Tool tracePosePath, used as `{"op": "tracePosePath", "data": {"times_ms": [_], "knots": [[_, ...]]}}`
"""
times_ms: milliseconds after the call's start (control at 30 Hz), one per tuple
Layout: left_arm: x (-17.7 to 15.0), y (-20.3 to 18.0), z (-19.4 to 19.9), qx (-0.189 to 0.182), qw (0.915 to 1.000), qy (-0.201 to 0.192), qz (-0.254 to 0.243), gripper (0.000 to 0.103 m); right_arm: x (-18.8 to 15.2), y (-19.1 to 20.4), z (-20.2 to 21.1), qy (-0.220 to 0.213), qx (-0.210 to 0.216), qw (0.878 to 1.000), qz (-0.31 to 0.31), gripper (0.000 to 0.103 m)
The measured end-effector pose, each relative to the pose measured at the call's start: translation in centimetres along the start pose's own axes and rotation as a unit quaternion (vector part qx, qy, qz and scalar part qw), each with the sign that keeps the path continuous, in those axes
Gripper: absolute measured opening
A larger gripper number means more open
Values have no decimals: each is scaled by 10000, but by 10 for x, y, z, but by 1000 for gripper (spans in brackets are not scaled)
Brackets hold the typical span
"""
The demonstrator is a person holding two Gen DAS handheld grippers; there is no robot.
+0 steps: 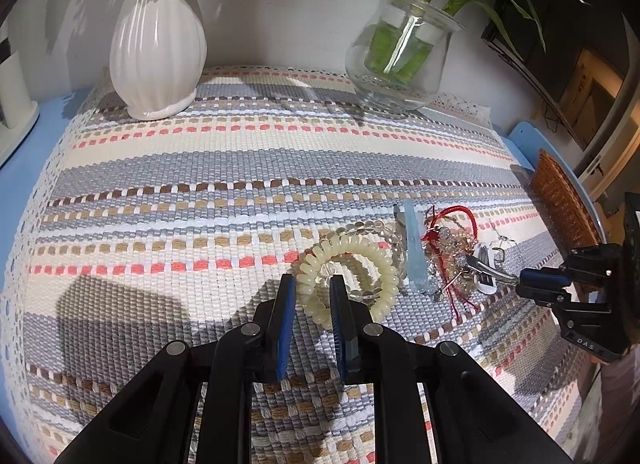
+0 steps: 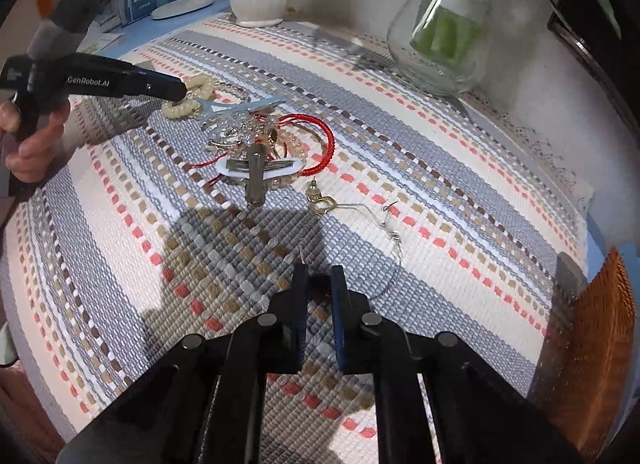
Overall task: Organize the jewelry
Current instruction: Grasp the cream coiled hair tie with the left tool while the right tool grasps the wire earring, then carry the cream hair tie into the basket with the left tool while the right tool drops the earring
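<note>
A pile of jewelry lies on the striped woven mat (image 1: 200, 167). A cream beaded bracelet (image 1: 352, 248) lies nearest my left gripper (image 1: 312, 284), whose jaws are open on either side of the bracelet's near rim. Beside it lie a pale blue crystal clip (image 1: 414, 252), a red cord bracelet (image 1: 448, 219) and a white hair clip (image 1: 486, 272). In the right wrist view my right gripper (image 2: 318, 274) is open and empty, with a thin wire necklace (image 2: 360, 205) and a gold earring (image 2: 320, 199) just ahead. The hair clips (image 2: 256, 171) and the red cord (image 2: 326, 139) lie further off.
A white ribbed vase (image 1: 158, 43) and a glass vase with bamboo stalks (image 1: 400, 51) stand at the back of the mat. A brown woven basket (image 2: 596, 344) sits at the right edge. The blue tabletop (image 1: 16, 191) shows around the mat.
</note>
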State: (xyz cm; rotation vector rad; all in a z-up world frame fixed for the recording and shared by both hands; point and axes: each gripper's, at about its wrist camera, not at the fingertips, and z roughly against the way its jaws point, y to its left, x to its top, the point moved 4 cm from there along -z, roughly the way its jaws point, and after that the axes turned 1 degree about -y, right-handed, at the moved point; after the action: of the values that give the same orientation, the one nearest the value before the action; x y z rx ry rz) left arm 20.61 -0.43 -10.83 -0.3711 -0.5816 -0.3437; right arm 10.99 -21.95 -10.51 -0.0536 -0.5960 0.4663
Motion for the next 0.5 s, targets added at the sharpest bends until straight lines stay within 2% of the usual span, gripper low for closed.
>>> {"op": "tracePosePath", "data": {"times_ms": [100,167,333,500], "knots": [[0,-3,-1,109,9999,-31,-99,16,-2,2,3,-65,-34,9999,-124,12],[-1,-4,-2,169,9998,-50,-132,11,-4,2,10,-139,-32,9996,-246,12],[1,-1,4,143,9998,-144,-63,11,-5,-4,39,-403,54,9969,-676,12],[3,-10,25,6,9994,-315,-120,10,-4,-25,70,-629,431,9883,-1324,12]]}}
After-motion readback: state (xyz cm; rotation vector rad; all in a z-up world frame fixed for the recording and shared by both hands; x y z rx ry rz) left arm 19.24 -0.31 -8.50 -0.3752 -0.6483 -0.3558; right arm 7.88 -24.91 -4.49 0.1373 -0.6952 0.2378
